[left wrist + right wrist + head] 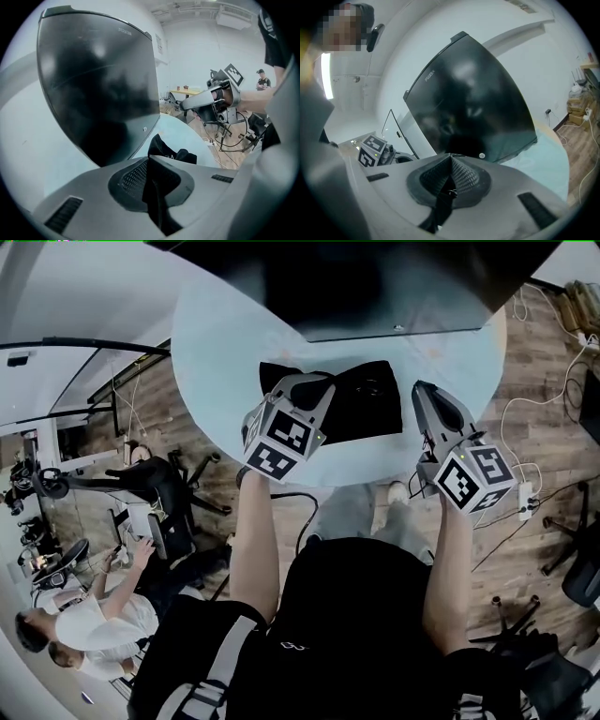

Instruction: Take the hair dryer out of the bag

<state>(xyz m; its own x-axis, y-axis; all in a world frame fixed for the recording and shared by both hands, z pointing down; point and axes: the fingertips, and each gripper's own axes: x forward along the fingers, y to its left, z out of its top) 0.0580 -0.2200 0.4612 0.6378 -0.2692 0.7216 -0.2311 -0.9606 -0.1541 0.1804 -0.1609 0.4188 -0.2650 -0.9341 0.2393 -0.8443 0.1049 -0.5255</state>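
A black fabric bag (352, 399) lies on the round pale table (216, 343). My left gripper (302, 382) is at the bag's left end, shut on a fold of its black cloth (161, 150), which runs down between the pads. My right gripper (419, 388) is at the bag's right edge, shut on a thin strip of the same black fabric (443, 201) with a small metal bit on it. A dark round shape (370, 385) shows on top of the bag. I cannot make out the hair dryer itself.
A large black screen (375, 287) stands at the back of the table, just beyond the bag. Office chairs (159, 493) and seated people (84, 615) are at the lower left. Cables and a power strip (525, 498) lie on the wooden floor at the right.
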